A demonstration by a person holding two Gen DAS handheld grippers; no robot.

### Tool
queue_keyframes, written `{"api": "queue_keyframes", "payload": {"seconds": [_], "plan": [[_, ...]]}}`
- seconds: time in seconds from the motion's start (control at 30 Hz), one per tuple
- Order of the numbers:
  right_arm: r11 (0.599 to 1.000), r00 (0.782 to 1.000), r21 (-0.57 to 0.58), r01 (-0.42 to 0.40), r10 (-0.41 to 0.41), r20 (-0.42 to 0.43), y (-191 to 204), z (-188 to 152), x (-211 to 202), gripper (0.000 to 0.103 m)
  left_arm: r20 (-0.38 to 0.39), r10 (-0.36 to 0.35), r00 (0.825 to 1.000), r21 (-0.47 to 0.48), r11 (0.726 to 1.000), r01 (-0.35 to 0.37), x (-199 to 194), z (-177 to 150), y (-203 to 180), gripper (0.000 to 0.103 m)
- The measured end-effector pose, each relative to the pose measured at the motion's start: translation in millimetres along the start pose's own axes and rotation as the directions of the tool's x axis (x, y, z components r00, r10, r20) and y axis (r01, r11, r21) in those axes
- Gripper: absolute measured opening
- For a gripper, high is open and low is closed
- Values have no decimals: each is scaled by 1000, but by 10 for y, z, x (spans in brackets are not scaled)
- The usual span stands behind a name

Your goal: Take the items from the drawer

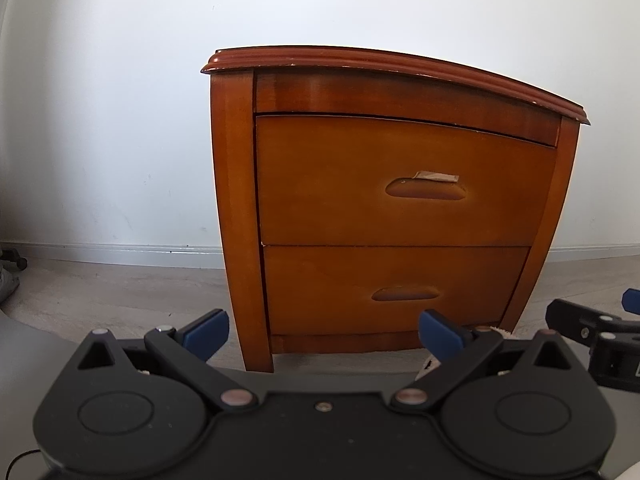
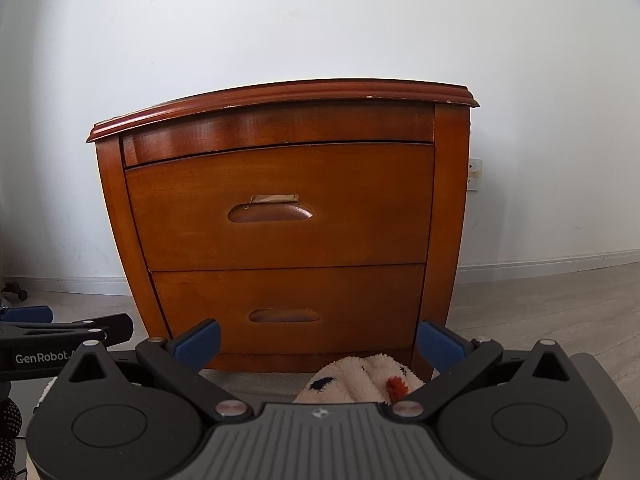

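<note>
My left gripper (image 1: 324, 332) has its blue-padded jaws spread about as wide as they go, and nothing sits between them. My right gripper (image 2: 318, 342) is just as wide open and holds nothing either. The two hang side by side: the right one's black arm shows at the right edge of the left wrist view, and the left one, with white lettering on its side, shows at the left edge of the right wrist view.

Just beneath my right gripper, in front of its body, lies a fluffy cream plush item with black marks and an orange-red tuft (image 2: 360, 380); I cannot tell what it is.

Ahead of both grippers stands the glossy reddish-brown wooden nightstand (image 1: 236, 200) on a pale grey wood-look floor (image 1: 120, 292), backed against a white wall (image 1: 120, 120). Its curved-front upper drawer (image 1: 320, 184) is shut, with a strip of pale tape (image 1: 436, 177) above its recessed oval handle (image 1: 426, 190). The lower drawer (image 1: 320, 288) is also shut and sits nearest my open fingers, its recessed handle (image 1: 406, 294) just above the gap between the left jaws. Neither gripper touches the furniture, and the drawers' contents are hidden.
</note>
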State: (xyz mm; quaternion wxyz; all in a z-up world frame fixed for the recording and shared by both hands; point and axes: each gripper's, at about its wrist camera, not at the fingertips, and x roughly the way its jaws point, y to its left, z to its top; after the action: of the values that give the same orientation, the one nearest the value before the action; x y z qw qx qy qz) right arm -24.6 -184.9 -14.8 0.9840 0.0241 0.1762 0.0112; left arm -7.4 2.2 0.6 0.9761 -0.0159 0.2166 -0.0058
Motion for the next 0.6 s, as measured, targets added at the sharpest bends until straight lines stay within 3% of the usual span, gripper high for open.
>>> {"api": "queue_keyframes", "payload": {"seconds": [0.1, 0.17, 0.6], "plan": [[1000, 1000, 5, -3, 3, -3, 5, 2, -5, 103, 29, -10, 1000, -10, 1000, 10, -82, -29, 24, 102], [1000, 1000, 9, -4, 5, -6, 9, 4, -8, 103, -27, 0, 1000, 2, 1000, 0, 45, 32, -7, 102], [1000, 1000, 4, 10, -10, -20, 50, -6, 24, 103, -25, 4, 1000, 3, 1000, -4, 53, 53, -24, 102]]}}
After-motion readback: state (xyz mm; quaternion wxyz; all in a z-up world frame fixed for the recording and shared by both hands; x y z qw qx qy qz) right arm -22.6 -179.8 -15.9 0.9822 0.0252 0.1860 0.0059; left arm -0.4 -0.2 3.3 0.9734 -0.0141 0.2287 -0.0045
